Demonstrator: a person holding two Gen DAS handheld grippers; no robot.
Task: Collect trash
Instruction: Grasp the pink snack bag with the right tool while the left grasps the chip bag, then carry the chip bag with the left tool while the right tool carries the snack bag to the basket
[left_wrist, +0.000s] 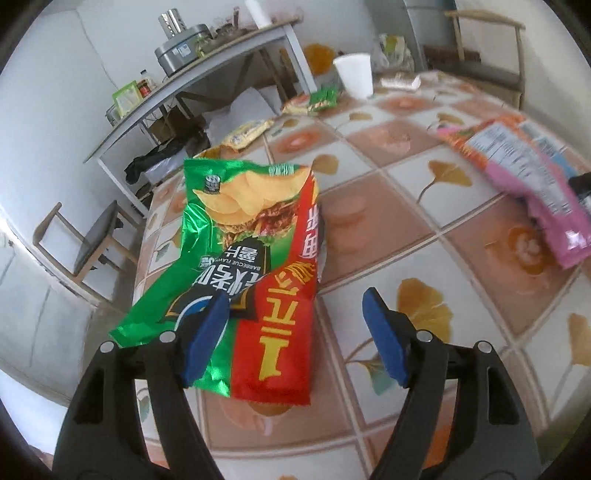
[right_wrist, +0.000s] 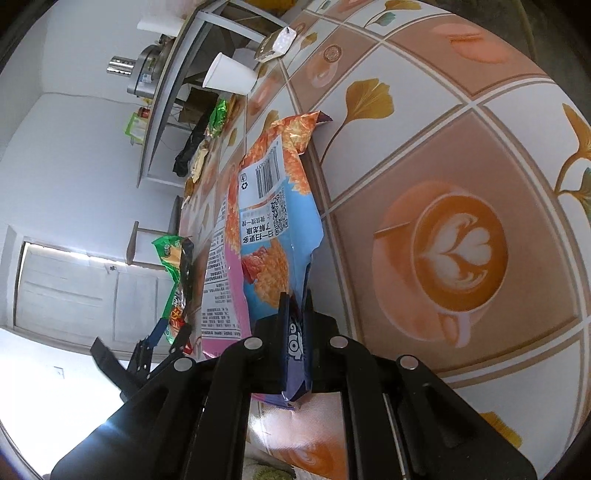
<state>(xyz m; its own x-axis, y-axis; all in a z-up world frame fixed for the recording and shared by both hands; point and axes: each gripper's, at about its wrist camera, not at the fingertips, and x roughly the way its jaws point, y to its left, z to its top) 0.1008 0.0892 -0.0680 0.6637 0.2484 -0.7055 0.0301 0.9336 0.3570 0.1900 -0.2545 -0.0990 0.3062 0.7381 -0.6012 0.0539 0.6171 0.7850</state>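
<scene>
Angling down over the patterned tablecloth (left_wrist: 424, 229), the left gripper (left_wrist: 295, 332) stands with its blue pads apart, the green and red chip bag (left_wrist: 251, 251) lying between them on the table. The right gripper (right_wrist: 295, 325), rolled sideways, is clamped on the pink and orange snack bag (right_wrist: 266, 229). A white paper cup (left_wrist: 354, 74) stands farther along the table, a grey side table (left_wrist: 192, 77) behind.

The left gripper (left_wrist: 295, 328) angles downward, its blue-padded fingers (left_wrist: 384, 339) spread wide apart. The right gripper (right_wrist: 295, 325) also tilts downward, rolled sideways, its black fingers (right_wrist: 282, 332) pinched nearly together.
</scene>
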